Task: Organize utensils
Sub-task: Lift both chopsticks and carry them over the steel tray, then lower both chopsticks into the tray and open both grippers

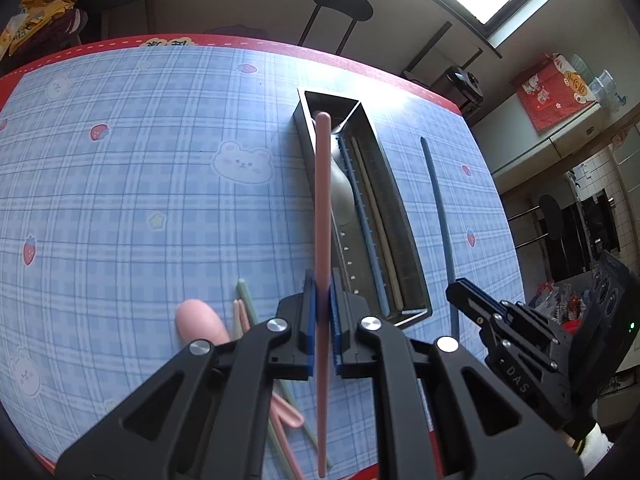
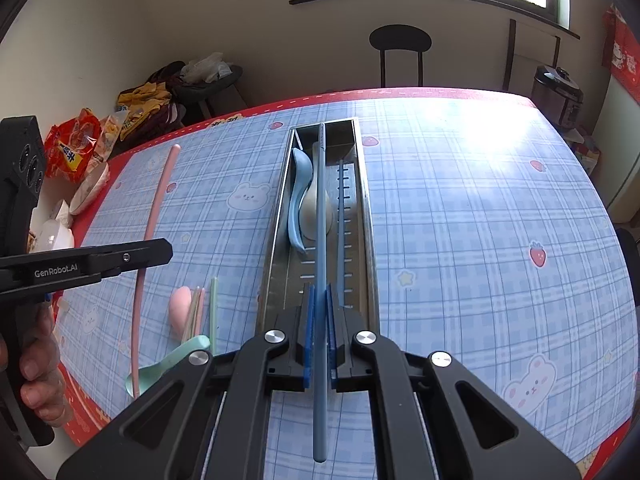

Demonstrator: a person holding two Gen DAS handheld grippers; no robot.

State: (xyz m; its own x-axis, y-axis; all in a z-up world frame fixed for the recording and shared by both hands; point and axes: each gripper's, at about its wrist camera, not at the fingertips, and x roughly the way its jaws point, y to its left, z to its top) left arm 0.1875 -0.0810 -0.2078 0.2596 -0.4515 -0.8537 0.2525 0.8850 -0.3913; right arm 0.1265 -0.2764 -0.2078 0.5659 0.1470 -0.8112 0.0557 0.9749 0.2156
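Above the metal tray [image 2: 370, 216] on the table [image 2: 480, 240], a pink chopstick [image 1: 322, 208] is clamped in the left gripper [image 1: 322, 320] jaws, a blue chopstick [image 2: 320, 264] in the right gripper [image 2: 319, 332]; gripped near one end, either could swing, strike the rim, and land outside.

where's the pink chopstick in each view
Left wrist view: the pink chopstick runs up the centre, clamped in the left gripper, its tip over the metal tray.
Right wrist view: the same chopstick is the long pink curve at left, held by the left gripper.
Shared landmark: the metal tray on the blue plaid tablecloth.
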